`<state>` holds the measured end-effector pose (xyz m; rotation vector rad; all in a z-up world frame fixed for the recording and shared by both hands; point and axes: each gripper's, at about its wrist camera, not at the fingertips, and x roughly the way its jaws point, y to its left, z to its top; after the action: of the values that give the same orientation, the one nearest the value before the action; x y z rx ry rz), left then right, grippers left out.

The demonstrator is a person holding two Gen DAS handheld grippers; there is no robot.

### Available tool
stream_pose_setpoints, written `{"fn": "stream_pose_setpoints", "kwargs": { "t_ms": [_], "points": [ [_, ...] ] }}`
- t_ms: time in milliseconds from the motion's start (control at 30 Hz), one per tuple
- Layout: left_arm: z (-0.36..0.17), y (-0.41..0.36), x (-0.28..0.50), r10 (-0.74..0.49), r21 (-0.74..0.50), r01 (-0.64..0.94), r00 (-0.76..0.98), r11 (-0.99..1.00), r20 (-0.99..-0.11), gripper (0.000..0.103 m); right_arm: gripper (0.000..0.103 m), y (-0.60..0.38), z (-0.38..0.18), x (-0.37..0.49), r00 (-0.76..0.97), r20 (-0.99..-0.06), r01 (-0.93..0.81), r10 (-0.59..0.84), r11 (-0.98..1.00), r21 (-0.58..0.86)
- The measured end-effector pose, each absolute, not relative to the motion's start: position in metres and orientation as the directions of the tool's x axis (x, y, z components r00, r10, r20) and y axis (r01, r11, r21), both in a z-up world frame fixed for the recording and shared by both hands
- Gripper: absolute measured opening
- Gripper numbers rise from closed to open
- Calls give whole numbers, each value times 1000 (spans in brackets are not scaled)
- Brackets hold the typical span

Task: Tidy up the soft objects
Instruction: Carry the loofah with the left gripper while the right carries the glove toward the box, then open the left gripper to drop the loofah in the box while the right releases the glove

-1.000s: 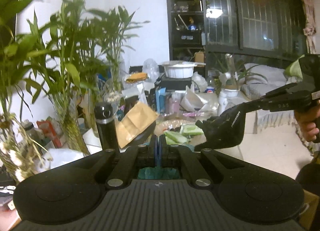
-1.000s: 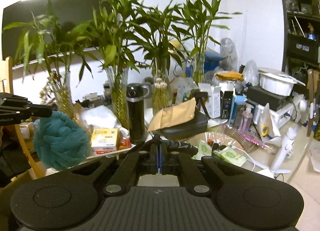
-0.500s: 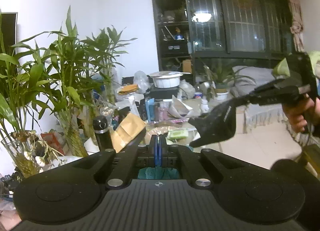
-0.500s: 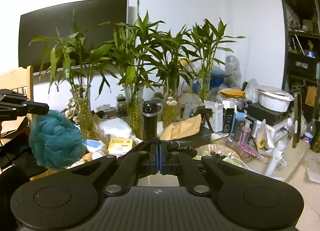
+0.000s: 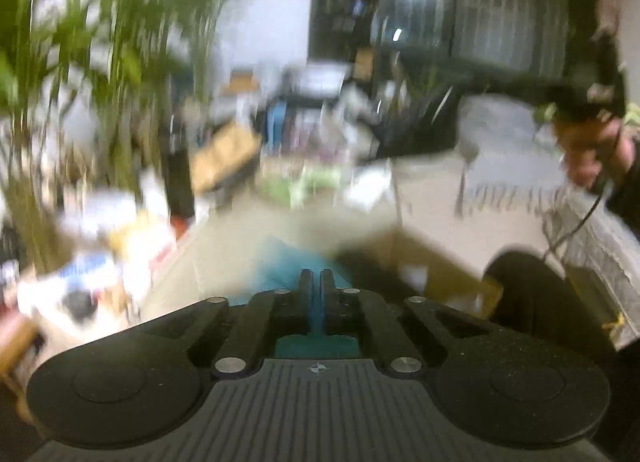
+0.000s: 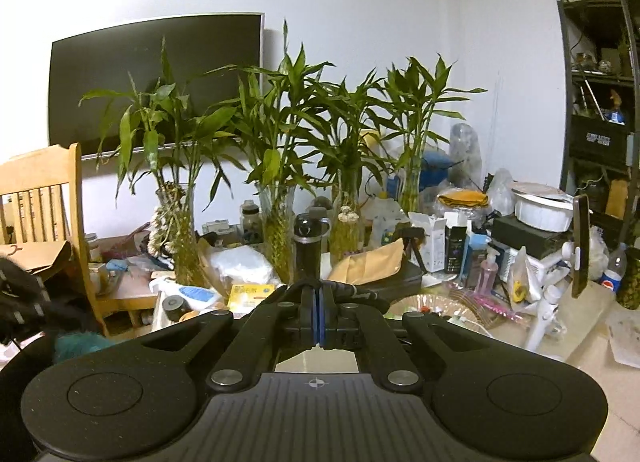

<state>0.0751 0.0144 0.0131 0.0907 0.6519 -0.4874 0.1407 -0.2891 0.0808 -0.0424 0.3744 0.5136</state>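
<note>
Loofah [image 5: 280, 262], teal, bunched just under and ahead of the left gripper [image 5: 316, 286], low over what looks like an open cardboard box [image 5: 436, 266] at 1 o'clock. Carried there, probably, for dropping in with other soft things. Jaws starting to part, teal fluff showing between and below them, apparently pinched for now. Heavily blurred view, so box contents unreadable. Right gripper [image 6: 318, 314] clenched on nothing, held clear and pointing at the cluttered table [image 6: 582, 328]. At 12 o'clock a black bottle [image 6: 308, 246] before vased plants [image 6: 288, 122]; at 9 o'clock a wooden chair [image 6: 40, 198]. Nothing visibly blocking the drop.
</note>
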Motion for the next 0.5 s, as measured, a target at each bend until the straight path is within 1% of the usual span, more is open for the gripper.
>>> {"fn": "stream_pose_setpoints", "kwargs": {
  "t_ms": [67,100,133,167,200,300,500],
  "points": [
    [7,19,74,-387,-70,437,695,897,-606,24,3,-290,80,135,798,-366,-495,479,867,55],
    [7,21,72,-386,-76,431,700,899,-601,40,3,-290,79,132,796,-369,-496,480,866,57],
    [9,23,70,-387,-85,424,706,902,-593,51,3,-290,77,129,793,-372,-499,484,864,60],
    [11,26,67,-388,-94,414,717,905,-579,57,3,-290,76,127,789,-375,-501,486,863,64],
    [12,27,64,-389,-98,409,727,907,-565,65,3,-290,75,125,788,-377,-502,487,862,67],
    [17,34,58,-389,-114,393,747,912,-539,66,3,-290,71,118,781,-382,-505,494,859,80],
    [21,36,54,-364,-123,356,762,926,-535,66,4,-283,71,107,764,-371,-527,528,843,113]
  ]
}}
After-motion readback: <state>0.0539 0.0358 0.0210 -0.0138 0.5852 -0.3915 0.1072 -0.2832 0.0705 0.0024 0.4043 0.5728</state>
